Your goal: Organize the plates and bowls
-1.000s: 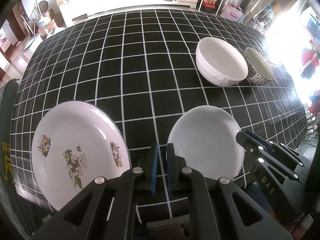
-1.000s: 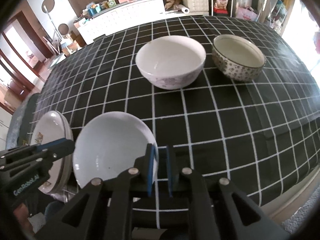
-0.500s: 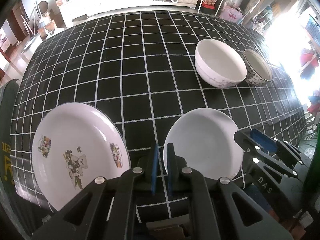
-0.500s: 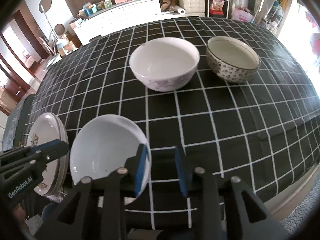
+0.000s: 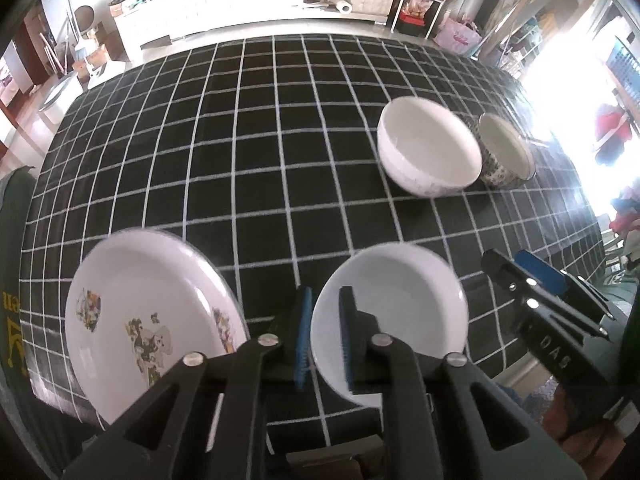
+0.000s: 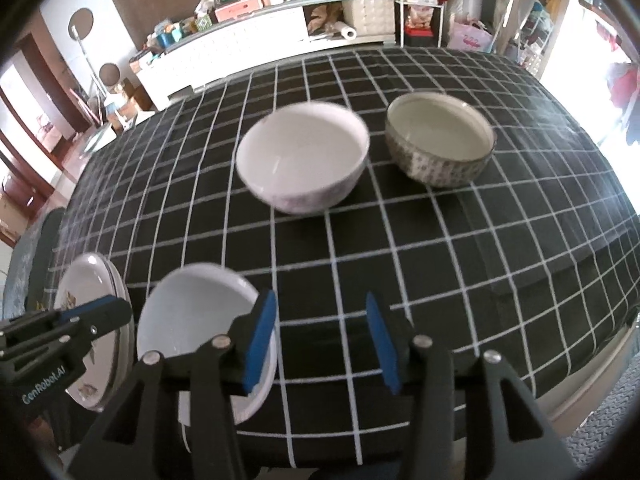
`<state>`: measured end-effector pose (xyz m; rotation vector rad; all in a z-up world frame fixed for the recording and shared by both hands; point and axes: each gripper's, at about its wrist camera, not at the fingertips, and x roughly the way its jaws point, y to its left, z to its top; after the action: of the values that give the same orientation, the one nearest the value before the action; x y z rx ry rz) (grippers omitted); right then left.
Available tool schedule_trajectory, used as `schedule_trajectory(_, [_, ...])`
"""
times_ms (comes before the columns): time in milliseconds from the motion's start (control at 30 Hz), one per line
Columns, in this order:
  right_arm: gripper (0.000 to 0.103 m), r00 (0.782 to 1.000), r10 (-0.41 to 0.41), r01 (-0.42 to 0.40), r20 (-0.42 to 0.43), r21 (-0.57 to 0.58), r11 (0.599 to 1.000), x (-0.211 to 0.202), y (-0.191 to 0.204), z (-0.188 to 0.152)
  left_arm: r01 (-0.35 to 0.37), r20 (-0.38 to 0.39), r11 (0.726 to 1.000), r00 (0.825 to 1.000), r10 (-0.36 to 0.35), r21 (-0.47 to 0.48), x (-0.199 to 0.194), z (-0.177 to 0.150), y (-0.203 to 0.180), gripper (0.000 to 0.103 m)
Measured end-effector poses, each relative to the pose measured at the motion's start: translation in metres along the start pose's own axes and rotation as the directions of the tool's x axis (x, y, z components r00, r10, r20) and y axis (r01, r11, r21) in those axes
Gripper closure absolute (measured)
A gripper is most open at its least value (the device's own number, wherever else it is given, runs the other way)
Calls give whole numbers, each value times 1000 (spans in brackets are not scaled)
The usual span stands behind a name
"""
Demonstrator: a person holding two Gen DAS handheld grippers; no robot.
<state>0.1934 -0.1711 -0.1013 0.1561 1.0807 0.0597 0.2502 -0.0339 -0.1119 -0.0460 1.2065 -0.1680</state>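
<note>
My left gripper (image 5: 324, 334) is shut on the left rim of a plain white plate (image 5: 396, 312) and holds it tilted near the table's front edge. A plate with cartoon prints (image 5: 148, 320) lies to its left. My right gripper (image 6: 318, 340) is open and empty, just right of the plain white plate (image 6: 200, 320). The left gripper also shows in the right wrist view (image 6: 100, 314), and the right gripper in the left wrist view (image 5: 520, 268). A white bowl (image 6: 304, 160) and a patterned bowl (image 6: 440, 144) stand farther back.
The table has a black cloth with a white grid (image 5: 260, 160). Its front edge (image 6: 560, 392) is close below the grippers. A white cabinet (image 6: 248, 40) with clutter stands beyond the far edge.
My right gripper has opened and let go of the plain white plate's rim, drawing off to the right. My left gripper keeps hold of the plate, which has tilted and shifted a little.
</note>
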Motion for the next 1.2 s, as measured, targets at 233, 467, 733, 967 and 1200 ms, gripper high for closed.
schedule_trajectory(233, [51,999,19,-19,27,19,1000,-8,-20,39,2,31,999,1000,-4,39,-9,34,-17,88])
schedule_trajectory(467, [51,997,78,-77,-14,58,995,2,-41,80,49,56,995,997,-54,88,-12,79,-40,83])
schedule_trajectory(733, [52,989,130,-125,-71,64,990,28,-40,114,88,-7,992,996,-87,87,24,118,-50,76])
schedule_trajectory(967, [60,988,93,-88,-124,42,995,62,-37,125,113,-35,991,993,-111,71,58,138,-46,78])
schedule_trajectory(1200, [74,989,76,-80,-131,-23,997,74,-21,117,90,-54,990,995,-85,105,78,133,-48,86])
